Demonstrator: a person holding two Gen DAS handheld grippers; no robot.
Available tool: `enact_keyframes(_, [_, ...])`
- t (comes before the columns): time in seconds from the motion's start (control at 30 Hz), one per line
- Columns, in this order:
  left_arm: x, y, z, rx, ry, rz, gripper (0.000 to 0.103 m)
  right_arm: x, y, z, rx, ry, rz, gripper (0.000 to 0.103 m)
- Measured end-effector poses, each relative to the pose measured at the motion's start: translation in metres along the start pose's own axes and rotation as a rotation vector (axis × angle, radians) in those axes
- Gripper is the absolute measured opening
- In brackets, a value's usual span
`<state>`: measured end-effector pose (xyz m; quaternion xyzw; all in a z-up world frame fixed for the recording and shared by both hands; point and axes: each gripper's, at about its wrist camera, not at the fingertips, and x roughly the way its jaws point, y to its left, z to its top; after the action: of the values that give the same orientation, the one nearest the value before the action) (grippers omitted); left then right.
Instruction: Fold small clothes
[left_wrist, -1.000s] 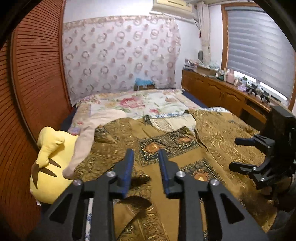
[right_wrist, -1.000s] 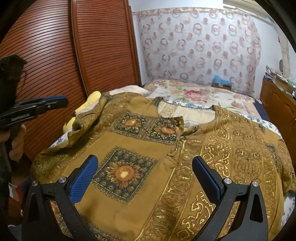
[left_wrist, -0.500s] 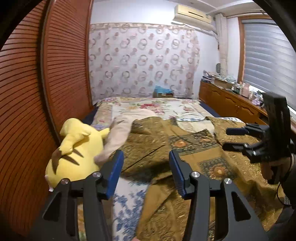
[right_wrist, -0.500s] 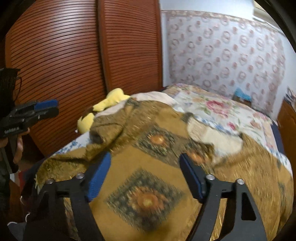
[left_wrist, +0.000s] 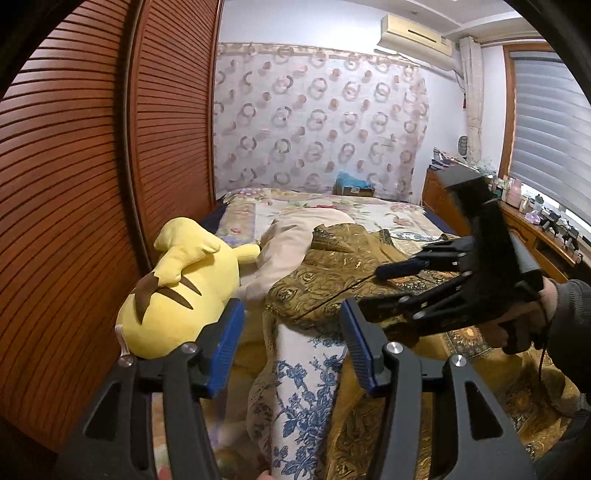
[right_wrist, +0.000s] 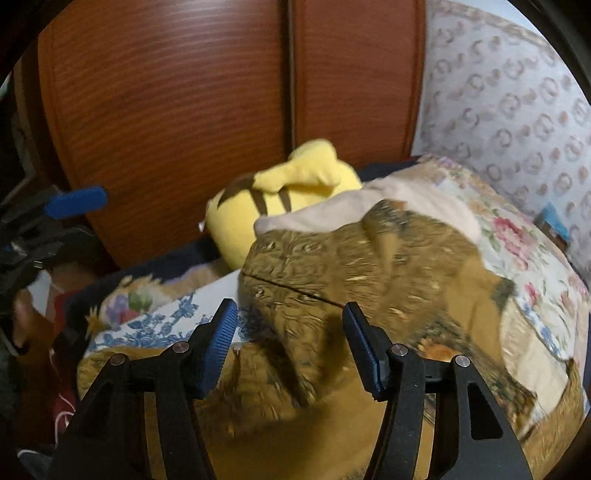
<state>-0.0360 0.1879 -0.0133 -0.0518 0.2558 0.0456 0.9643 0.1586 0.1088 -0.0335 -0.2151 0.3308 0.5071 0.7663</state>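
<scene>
A golden-brown patterned garment (left_wrist: 332, 280) lies spread on the bed, its left edge folded over near a yellow plush toy. My left gripper (left_wrist: 291, 350) hovers at the bed's near-left corner. Its jaws are opening, with only blue-flowered sheet (left_wrist: 303, 387) behind the gap. My right gripper (left_wrist: 373, 290), held by a hand in a dark sleeve, reaches in from the right over that folded edge. In the blurred right wrist view its jaws (right_wrist: 290, 332) are closing, the garment (right_wrist: 369, 266) lies between and below them, and the pads do not press it. The left gripper (right_wrist: 55, 221) shows at far left.
A yellow plush toy (left_wrist: 177, 295) lies against slatted wooden wardrobe doors (left_wrist: 92, 184) on the left. A beige cloth (left_wrist: 291, 243) sits beyond the garment on a floral bedspread (left_wrist: 369, 214). A wooden dresser (left_wrist: 535, 229) with small items lines the right wall.
Both views have swung left toward the plush toy and the garment's left edge. The right gripper has come close to the left one and its jaws have narrowed. The left jaws have widened.
</scene>
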Motion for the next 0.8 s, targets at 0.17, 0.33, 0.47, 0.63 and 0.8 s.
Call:
enact_keyframes(0.17, [-0.001,0.001,-0.003,0.001,0.003,-0.001,0.053,0.026,0.005,0.0,-0.065,0.085,-0.06,0.061])
enact_keyframes(0.33, [0.0,-0.002,-0.005,0.001,0.005,-0.012,0.054,0.036,-0.003,-0.005,-0.091,0.131,-0.155,0.014])
enact_keyframes(0.47, [0.003,-0.006,-0.007,0.004,0.01,-0.023,0.054,0.017,-0.018,-0.009,-0.01,0.042,-0.117,0.005])
enact_keyframes(0.63, [0.003,-0.013,-0.007,0.012,0.015,-0.038,0.054,-0.018,-0.043,-0.022,0.169,-0.078,-0.127,0.005])
enact_keyframes(0.8, [0.006,-0.019,-0.007,0.02,0.018,-0.051,0.054,-0.049,-0.074,-0.047,0.294,-0.109,-0.213,0.016])
